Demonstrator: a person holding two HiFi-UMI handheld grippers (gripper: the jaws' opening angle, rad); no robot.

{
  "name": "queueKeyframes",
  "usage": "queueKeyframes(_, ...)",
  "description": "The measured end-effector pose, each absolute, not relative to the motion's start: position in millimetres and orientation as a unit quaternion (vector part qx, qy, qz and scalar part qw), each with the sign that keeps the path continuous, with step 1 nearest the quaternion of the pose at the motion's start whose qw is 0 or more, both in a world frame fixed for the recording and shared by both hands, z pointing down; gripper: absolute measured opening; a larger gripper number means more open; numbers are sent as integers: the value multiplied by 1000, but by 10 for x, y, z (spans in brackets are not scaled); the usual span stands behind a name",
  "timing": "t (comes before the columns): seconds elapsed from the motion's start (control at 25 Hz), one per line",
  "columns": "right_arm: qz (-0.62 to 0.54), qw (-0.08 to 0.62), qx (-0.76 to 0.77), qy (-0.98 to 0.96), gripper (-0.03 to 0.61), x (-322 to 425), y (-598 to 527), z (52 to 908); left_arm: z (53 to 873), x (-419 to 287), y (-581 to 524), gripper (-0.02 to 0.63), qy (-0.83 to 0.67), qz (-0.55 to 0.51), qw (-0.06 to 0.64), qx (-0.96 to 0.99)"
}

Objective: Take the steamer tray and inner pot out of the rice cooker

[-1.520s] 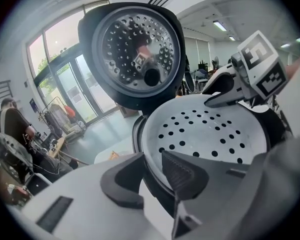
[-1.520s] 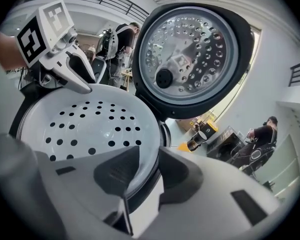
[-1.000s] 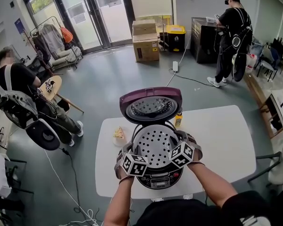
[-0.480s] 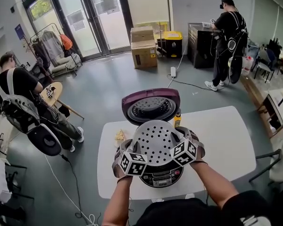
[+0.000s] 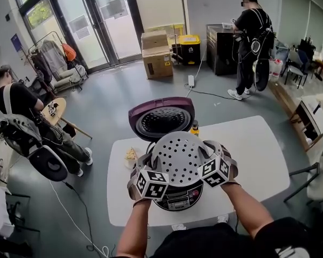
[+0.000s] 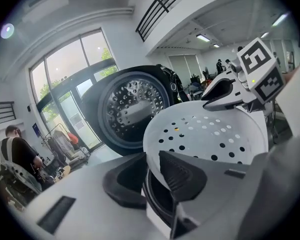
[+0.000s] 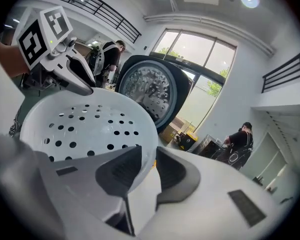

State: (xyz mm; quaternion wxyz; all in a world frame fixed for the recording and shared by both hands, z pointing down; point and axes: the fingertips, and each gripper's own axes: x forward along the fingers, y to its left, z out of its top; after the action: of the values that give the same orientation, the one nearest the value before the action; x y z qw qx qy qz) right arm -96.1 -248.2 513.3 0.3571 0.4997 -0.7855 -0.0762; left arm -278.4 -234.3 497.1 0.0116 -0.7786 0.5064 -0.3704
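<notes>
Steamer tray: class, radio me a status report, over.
Left gripper and right gripper shut on steamer tray rim, opposite sides. Tray held above rice cooker. Open lid behind, clear of tray.

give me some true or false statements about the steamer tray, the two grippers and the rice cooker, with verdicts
1. The left gripper is shut on the rim of the steamer tray. True.
2. The right gripper hangs open with nothing between its jaws. False: it is shut on the opposite side of the tray's rim.
3. The lid is closed. False: it stands open behind the tray.
4. The steamer tray is held over the rice cooker. True.
5. The rice cooker sits on the floor. False: it sits on a white table.
</notes>
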Motion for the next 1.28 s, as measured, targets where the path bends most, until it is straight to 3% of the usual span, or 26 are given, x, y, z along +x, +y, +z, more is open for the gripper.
queueKeyframes(0.76,-76,356,509,-780,84,994,-2535,5106,5029,-823,-2408,86,501,-379,13,-778)
queueKeyframes(1.28,-50,379,510,-771,87,2041,-2766,5816,5724,212,-2736,80,489,-380,-2,-785)
